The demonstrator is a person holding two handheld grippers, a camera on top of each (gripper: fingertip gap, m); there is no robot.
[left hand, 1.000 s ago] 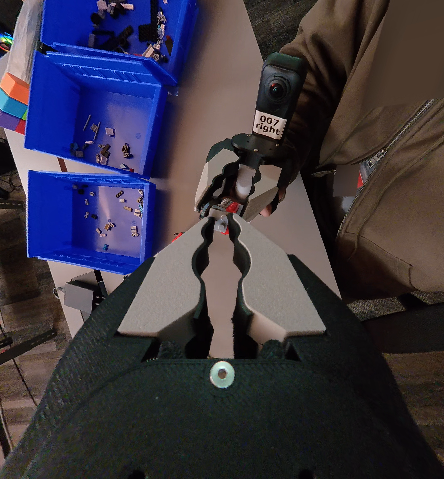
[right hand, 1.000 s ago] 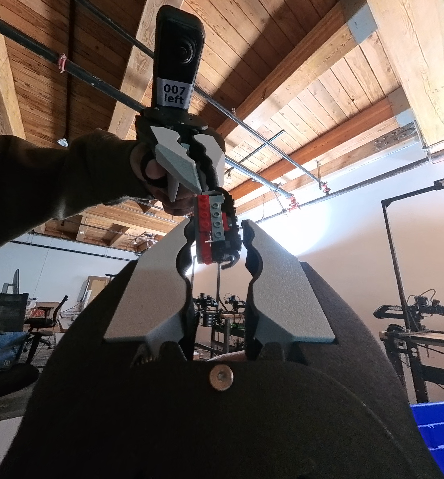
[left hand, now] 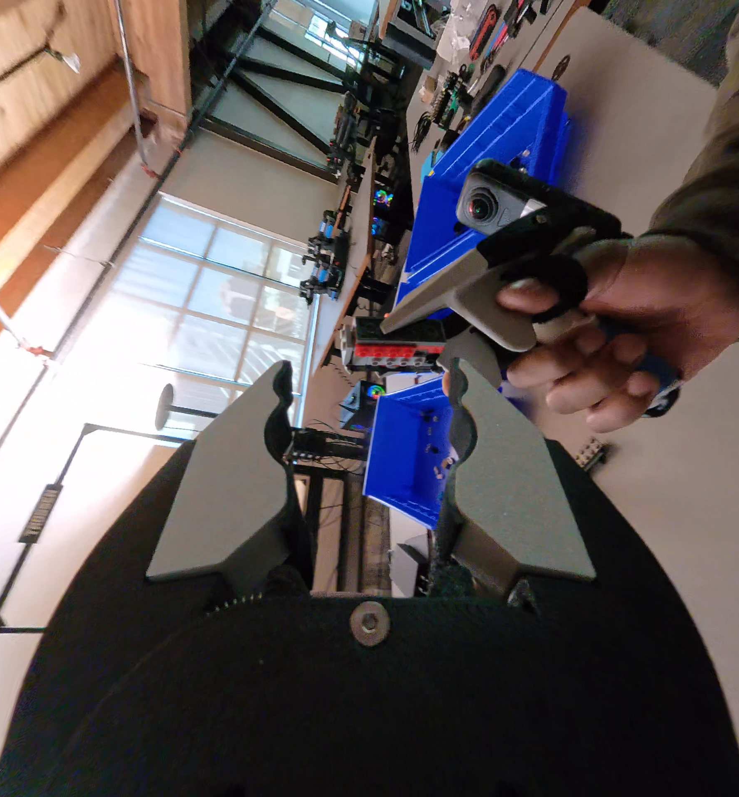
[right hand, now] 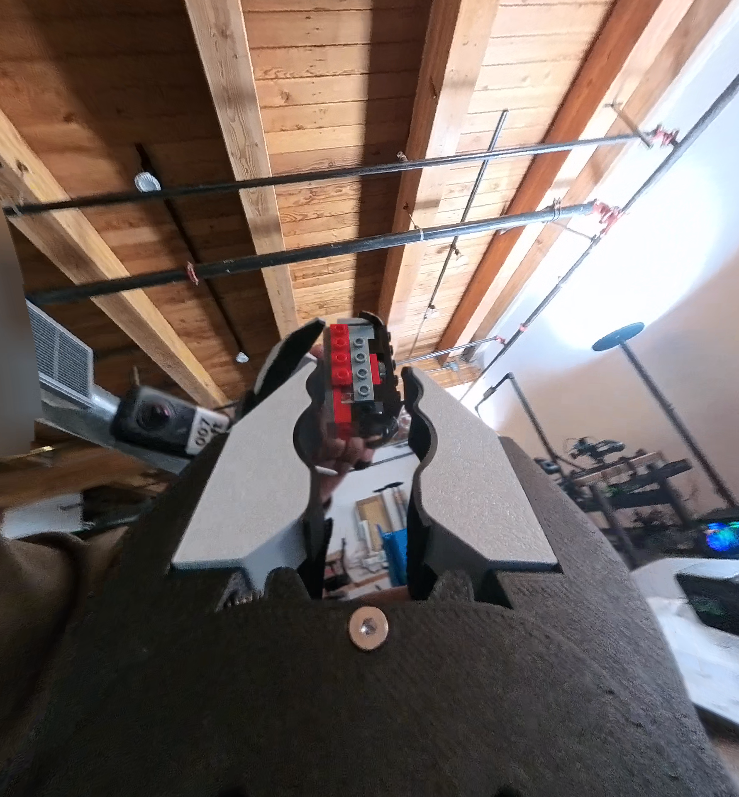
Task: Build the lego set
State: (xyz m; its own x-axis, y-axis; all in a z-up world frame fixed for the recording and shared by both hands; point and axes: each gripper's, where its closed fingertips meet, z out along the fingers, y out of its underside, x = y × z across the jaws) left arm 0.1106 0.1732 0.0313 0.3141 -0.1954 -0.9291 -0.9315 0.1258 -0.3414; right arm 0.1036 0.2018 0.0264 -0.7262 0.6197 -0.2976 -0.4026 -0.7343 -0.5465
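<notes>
The right gripper (right hand: 361, 379) is clamped on a small brick model (right hand: 359, 379) of red, grey and black pieces, its two pads pressing the model's flanks, and it holds the model up in the air, well above the table (left hand: 669, 539). Seen from the left wrist, the model (left hand: 391, 347) juts out past the right gripper's fingertips (left hand: 419, 317), with its long axis running along the line of those fingers. The left gripper (left hand: 369, 384) stands wide open with nothing between its pads. The model lies just ahead of its fingertips and a little toward its right finger (left hand: 460, 388), crosswise to the way the left gripper points, so the model's long side faces the open jaws. The model sits beyond the tips, not between them, and no left pad touches it. The right hand (left hand: 626, 327) wraps the right gripper's handle just beside the left gripper's right finger. Below and beyond the left gripper's fingers a blue bin (left hand: 406, 453) with a few small loose pieces rests on the table, and more blue bins (left hand: 488, 142) stand farther off behind the right gripper.
</notes>
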